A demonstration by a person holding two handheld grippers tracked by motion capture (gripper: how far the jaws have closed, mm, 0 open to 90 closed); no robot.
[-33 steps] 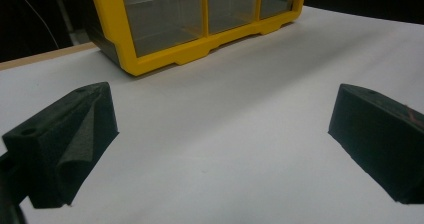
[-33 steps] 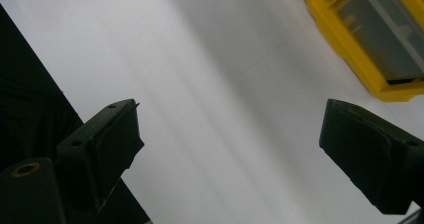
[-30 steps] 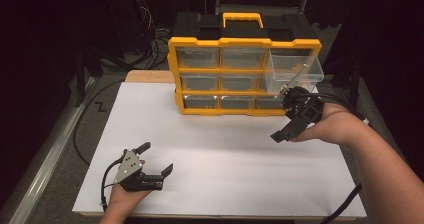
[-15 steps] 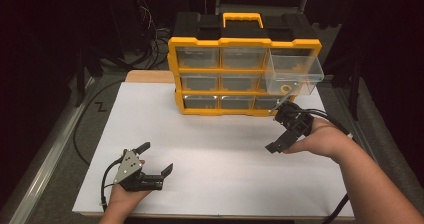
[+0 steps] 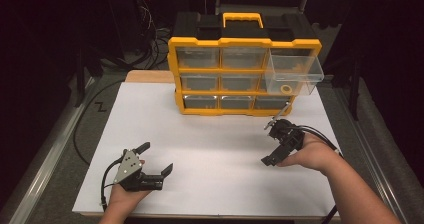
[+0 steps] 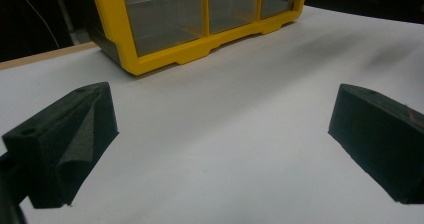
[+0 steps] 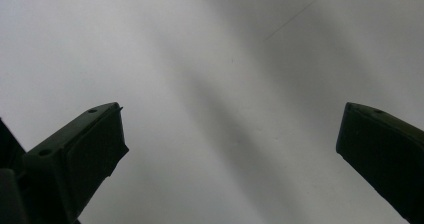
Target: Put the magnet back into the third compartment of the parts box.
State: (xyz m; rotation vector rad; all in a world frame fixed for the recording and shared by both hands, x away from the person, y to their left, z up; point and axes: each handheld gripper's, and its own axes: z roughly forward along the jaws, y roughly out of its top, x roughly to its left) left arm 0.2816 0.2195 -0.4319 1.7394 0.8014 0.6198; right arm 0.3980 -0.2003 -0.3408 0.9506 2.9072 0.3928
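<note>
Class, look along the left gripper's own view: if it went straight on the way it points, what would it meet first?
Probably the yellow drawer cabinet, near its bottom-left drawer; the white sheet between looks bare. The left gripper is open. Depth is uncertain.

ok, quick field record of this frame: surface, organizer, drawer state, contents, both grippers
surface: white sheet on table
organizer: yellow-and-black plastic drawer cabinet, at back of sheet
drawer: top-right clear drawer pulled out, others shut
contents: small yellow ring in open drawer
left gripper: open, empty, near front-left
right gripper: open, empty, in front of cabinet's right end
</note>
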